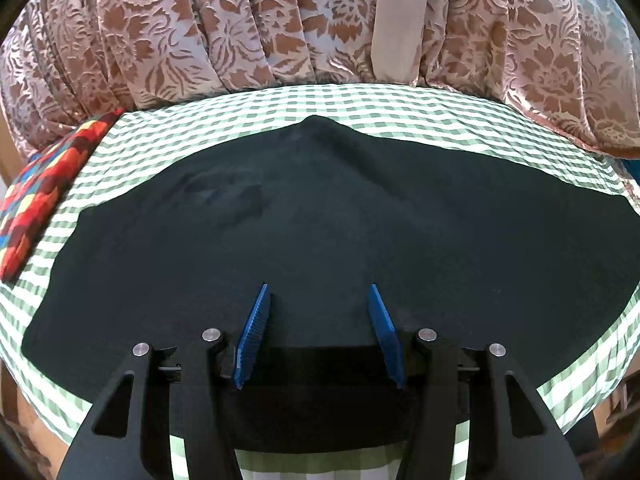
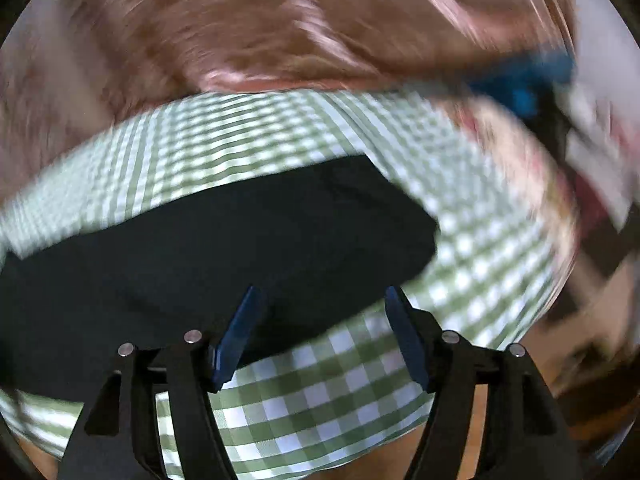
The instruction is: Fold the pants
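Dark pants lie spread flat across a green-and-white checked tablecloth, with a small peak of fabric at their far edge. My left gripper hovers over the near edge of the pants. Its blue pads stand apart and nothing is pinched between them. The right wrist view is blurred. It shows the right end of the pants on the checked cloth. There my right gripper is open above the pants' near right edge, holding nothing.
A floral pink-brown curtain hangs right behind the table. A bright multicoloured cloth lies at the far left of the tabletop. Blurred blue and dark things sit beyond the table's right end. The table's near edge is just below the grippers.
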Demonstrator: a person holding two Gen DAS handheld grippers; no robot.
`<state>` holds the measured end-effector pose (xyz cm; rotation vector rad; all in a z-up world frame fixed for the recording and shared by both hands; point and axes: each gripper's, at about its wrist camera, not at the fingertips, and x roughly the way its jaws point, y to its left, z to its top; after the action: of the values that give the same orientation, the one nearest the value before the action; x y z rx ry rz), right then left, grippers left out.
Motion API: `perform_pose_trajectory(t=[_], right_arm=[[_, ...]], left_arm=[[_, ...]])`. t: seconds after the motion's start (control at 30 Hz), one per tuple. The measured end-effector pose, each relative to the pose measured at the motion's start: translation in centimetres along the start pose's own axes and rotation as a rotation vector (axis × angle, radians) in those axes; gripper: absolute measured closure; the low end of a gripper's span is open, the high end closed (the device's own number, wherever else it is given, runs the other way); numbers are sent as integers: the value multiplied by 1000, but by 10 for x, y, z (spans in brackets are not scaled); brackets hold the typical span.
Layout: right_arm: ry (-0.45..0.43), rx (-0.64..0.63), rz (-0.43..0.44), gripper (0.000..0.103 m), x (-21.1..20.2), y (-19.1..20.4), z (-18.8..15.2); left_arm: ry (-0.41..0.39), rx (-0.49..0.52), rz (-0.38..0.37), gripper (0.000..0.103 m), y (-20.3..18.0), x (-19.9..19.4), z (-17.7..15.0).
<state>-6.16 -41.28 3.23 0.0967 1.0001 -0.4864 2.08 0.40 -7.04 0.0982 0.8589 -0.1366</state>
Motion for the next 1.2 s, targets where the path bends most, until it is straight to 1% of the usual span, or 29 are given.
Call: perform_pose_trajectory(t=[0.07,0.13,0.17,0.27,0.37,0.43,0.6,0.73,0.77,0.8,0.87,0.93,0.97,1.0,1.03,1.07,1.13,1.2], right_arm=[[-46,-125,-63,36,-9,29,0],[-74,-195,-78,36,-15,47,0],[-83,-214,-69,36,-18,54,1],[-94,-228,-38,36,-24,65,-1],[-122,-245,-43,34,-35,73,-4],[-126,-244,-34,33,-34,76,-3],[-139,-259,-43,32,-32,78,-1],[-125,-241,-43,32,-28,73,-2],[-117,-228,-30,32,-28,71,-2],[-98,-199,18,32,-27,66,-1],[-37,-69,152,30,-23,47,2],[-20,17,195,30,-19,31,3],[-10,64,193,30,-17,21,3],[-6,91,163,30,-15,14,3],[-25,100,102,30,-17,10,2],[-82,77,-12,30,-25,9,2],[-150,55,-107,30,-37,8,2],[-184,54,-152,30,-45,7,3]], left_arm=[[-1,8,-1,53,-3,-2,1],[-5,17,-1,53,-7,-4,2],[-7,21,0,53,-8,-4,3],[-8,23,-2,53,-10,-6,4],[-5,25,-3,53,-11,-6,5],[-5,24,-3,53,-11,-6,4],[-7,22,-5,53,-11,-6,4],[-7,18,-6,53,-12,-6,4],[-5,18,-8,53,-12,-5,4],[-3,18,-9,53,-12,-5,4],[2,14,-18,53,-12,-5,4],[-4,16,-21,53,-13,-6,4],[-4,13,-24,53,-12,-6,3],[-4,11,-25,53,-12,-6,3],[0,9,-28,53,-11,-5,3],[1,7,-27,53,-11,-4,3],[5,5,-28,53,-11,-3,2],[8,6,-30,53,-11,-2,2]])
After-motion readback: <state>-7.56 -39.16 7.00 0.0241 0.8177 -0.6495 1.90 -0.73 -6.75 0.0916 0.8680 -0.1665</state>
